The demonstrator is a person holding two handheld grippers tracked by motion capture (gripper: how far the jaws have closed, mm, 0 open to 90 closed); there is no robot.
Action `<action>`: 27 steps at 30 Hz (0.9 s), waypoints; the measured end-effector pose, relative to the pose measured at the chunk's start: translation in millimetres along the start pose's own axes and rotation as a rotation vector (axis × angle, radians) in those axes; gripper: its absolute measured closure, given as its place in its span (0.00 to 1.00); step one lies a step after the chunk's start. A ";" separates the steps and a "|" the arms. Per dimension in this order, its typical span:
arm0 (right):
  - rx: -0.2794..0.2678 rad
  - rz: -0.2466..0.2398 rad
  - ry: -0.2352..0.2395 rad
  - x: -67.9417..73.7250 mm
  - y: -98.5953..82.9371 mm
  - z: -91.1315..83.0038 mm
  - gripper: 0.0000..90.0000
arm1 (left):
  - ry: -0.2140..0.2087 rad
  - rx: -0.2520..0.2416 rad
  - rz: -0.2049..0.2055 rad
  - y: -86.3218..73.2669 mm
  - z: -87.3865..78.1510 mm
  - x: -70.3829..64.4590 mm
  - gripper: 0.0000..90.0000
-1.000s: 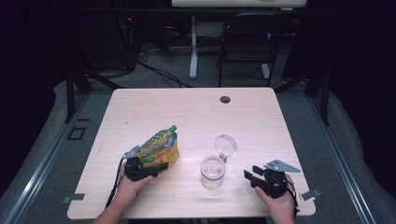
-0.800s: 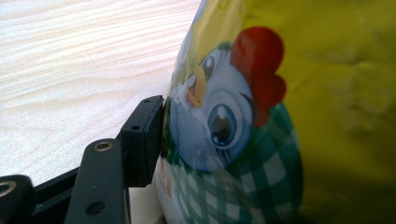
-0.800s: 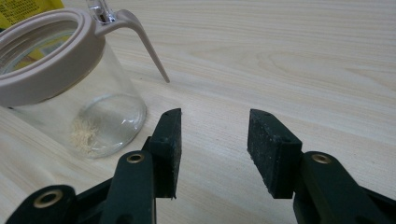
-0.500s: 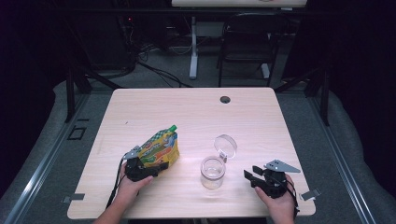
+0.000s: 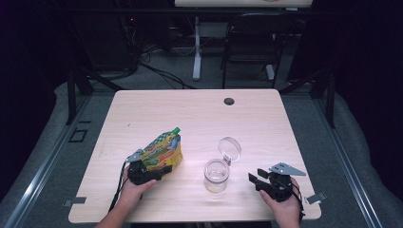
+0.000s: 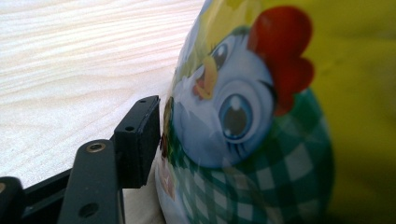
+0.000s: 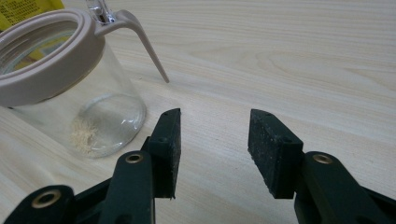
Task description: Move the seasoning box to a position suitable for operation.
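A yellow and green spouted pouch (image 5: pixel 161 151) with a cartoon chicken (image 6: pixel 233 121) lies tilted at the table's front left, its green cap (image 5: pixel 176 129) pointing away. My left gripper (image 5: pixel 152 173) is shut on the pouch's near end. One black finger (image 6: pixel 138 140) presses its side and the other is hidden behind the pouch. A small glass jar (image 5: pixel 216 175) stands at front centre, its hinged lid (image 5: pixel 230 148) flipped open. Pale crumbs lie in the jar (image 7: pixel 88 116). My right gripper (image 5: pixel 256 179) (image 7: pixel 215 140) rests open on the table just right of the jar, holding nothing.
The light wooden table (image 5: pixel 199 118) has a round cable hole (image 5: pixel 229 101) near its far edge. A chair (image 5: pixel 252 42) and desk legs stand on the floor beyond the table. Bare tabletop stretches behind the jar and the pouch.
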State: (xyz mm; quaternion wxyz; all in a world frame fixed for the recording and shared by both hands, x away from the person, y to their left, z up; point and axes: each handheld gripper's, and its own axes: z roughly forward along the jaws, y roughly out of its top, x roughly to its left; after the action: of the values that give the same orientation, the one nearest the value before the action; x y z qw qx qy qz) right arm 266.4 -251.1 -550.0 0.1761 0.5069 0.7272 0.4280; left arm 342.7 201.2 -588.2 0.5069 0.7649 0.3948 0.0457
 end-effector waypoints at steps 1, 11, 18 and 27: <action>0.000 -0.002 0.000 0.1 0.0 0.0 0.60 | -0.002 0.000 -0.005 -0.1 0.2 0.1 0.42; -0.004 -0.001 0.004 0.6 -0.3 0.8 0.60 | 0.006 -0.010 0.000 -0.6 -0.3 -1.5 0.46; -0.002 0.001 0.003 1.0 -0.5 1.6 0.60 | 0.019 -0.015 0.006 -0.6 -1.1 -2.1 0.50; 0.006 -0.001 0.000 -0.3 -0.7 1.3 0.60 | 0.038 -0.008 0.022 1.0 -2.6 -3.3 0.53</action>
State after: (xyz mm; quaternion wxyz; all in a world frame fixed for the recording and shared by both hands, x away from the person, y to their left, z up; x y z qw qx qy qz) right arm 266.9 -250.9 -551.4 0.1748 0.5072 0.7286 0.4259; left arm 339.7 200.7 -585.0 0.5019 0.7661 0.3958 0.0672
